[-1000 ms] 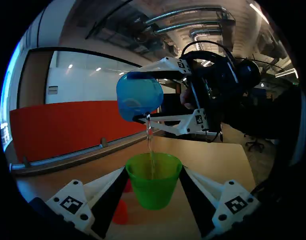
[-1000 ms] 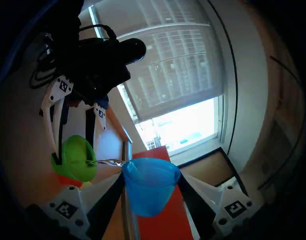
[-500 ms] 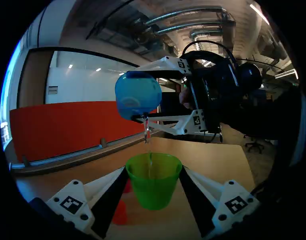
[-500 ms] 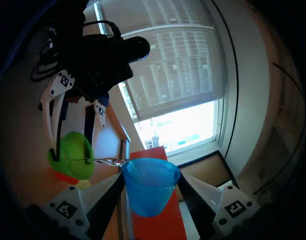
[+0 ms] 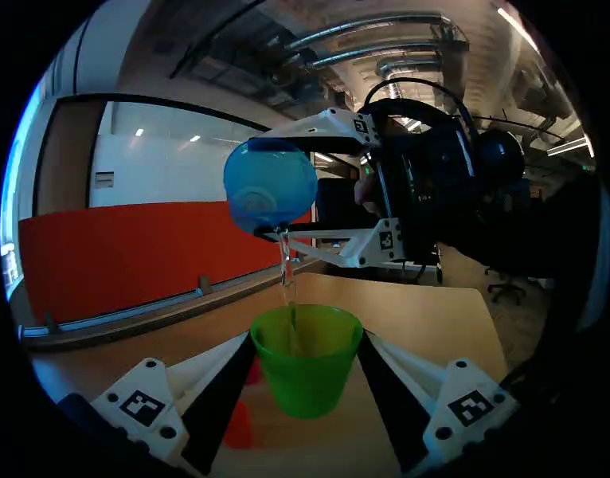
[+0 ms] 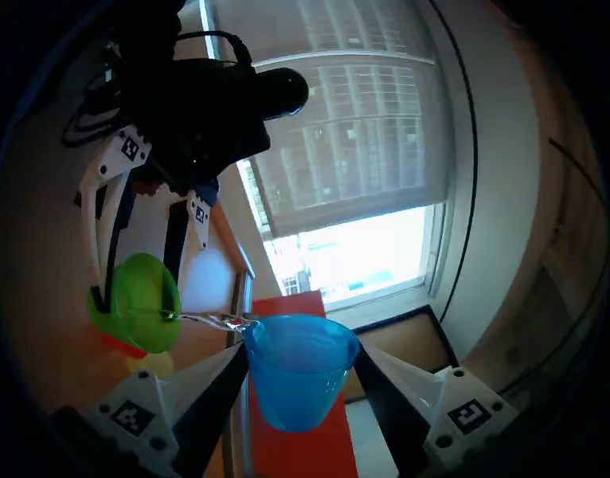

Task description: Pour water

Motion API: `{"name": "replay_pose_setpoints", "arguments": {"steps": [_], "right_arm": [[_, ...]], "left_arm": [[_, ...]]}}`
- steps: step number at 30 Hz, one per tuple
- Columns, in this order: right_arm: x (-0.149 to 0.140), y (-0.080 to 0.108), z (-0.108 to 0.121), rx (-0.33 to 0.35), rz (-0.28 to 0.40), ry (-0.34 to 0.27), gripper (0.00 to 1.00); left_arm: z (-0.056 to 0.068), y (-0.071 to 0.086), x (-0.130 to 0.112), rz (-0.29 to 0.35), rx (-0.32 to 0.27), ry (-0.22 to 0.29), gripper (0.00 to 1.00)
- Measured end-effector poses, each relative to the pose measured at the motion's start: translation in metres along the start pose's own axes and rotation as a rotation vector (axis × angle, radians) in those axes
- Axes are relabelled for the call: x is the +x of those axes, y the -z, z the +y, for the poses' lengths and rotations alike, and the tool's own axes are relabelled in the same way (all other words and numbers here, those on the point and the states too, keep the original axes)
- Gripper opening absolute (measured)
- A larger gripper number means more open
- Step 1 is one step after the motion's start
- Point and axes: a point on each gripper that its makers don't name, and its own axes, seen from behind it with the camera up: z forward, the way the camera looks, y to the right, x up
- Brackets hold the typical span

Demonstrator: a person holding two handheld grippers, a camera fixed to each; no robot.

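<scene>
In the left gripper view my left gripper (image 5: 306, 368) is shut on an upright green cup (image 5: 306, 362), held above a wooden table (image 5: 432, 307). Higher up, the right gripper (image 5: 277, 187) is shut on a blue cup (image 5: 269, 185) tipped toward me, and a thin stream of water (image 5: 286, 275) falls from its rim into the green cup. In the right gripper view the blue cup (image 6: 299, 368) sits between the right gripper's (image 6: 299, 374) fingers. Water (image 6: 213, 320) runs from its lip to the green cup (image 6: 138, 303), which the left gripper (image 6: 142, 307) holds.
Red cups (image 5: 243, 418) lie on the table under the green cup. An orange wall panel (image 5: 130, 251) and a ledge (image 5: 146, 307) run along the table's far side. A person's hand (image 5: 367, 187) holds the right gripper. A bright window with a blind (image 6: 353, 183) shows behind.
The blue cup has tipped a little more and shifted slightly up and left. The water stream, which had thinned to drips half a second ago, runs unbroken into the green cup again.
</scene>
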Motion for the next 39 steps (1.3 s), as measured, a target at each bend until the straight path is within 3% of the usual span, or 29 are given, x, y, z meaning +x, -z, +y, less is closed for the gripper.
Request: {"name": "replay_pose_setpoints", "arguments": {"steps": [39], "right_arm": [[-0.0063,-0.0078,0.0011,-0.006,-0.009,0.087,0.93]], "left_arm": [[-0.0068,-0.0064,0.0034,0.01,0.014,-0.002,0.88]]}}
